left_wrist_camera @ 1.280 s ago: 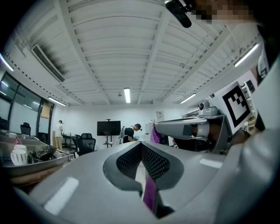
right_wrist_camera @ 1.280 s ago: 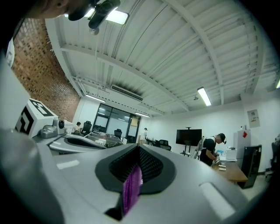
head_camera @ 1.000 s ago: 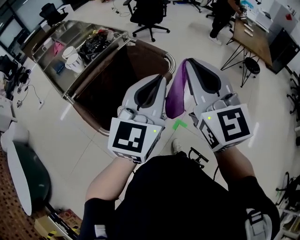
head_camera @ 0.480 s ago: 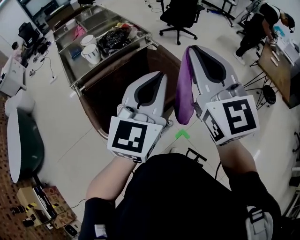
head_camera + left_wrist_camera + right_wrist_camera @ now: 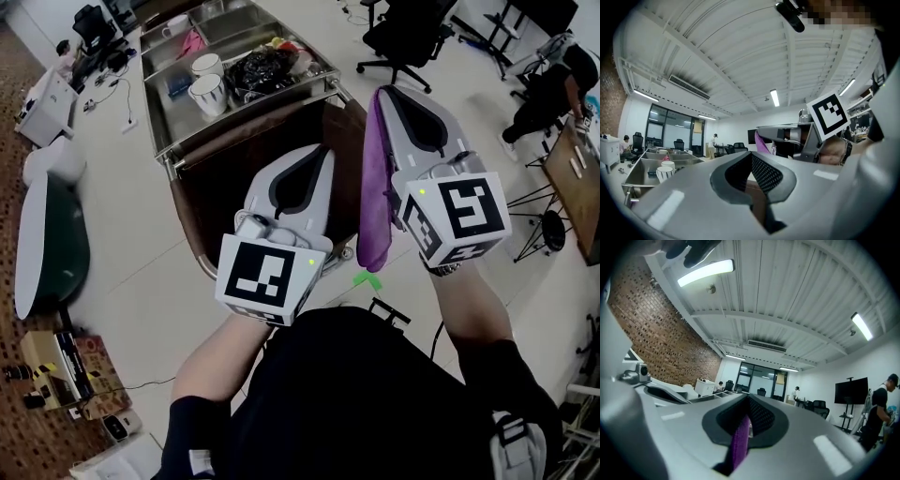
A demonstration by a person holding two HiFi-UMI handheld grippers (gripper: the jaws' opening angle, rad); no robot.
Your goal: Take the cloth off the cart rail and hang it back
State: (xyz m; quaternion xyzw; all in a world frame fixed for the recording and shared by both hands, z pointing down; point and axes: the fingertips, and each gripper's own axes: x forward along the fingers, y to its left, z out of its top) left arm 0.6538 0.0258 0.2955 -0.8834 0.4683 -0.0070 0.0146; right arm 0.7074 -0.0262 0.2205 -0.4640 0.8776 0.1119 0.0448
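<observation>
We hold both grippers out level in front of us, over the near end of a steel cart. Our right gripper has its jaws pressed together on a purple cloth. The cloth is pinched up near the tips and hangs down along the gripper's inner side, between the two grippers, clear of the cart. In the right gripper view the same cloth shows as a narrow purple strip running down the slot between the closed jaws.

Our left gripper sits just beside the right one and a little lower. Its jaws meet at the tips with nothing caught between them. The left gripper view confirms this, and it also catches the purple cloth off to the side under the other gripper.

Below the grippers the cart rail curves round a dark brown bag hung at the cart's end, and no cloth lies on the part we can see. Farther along, the cart's tray holds two white cups and a black plastic bag. A green tape mark lies on the floor near our feet.
</observation>
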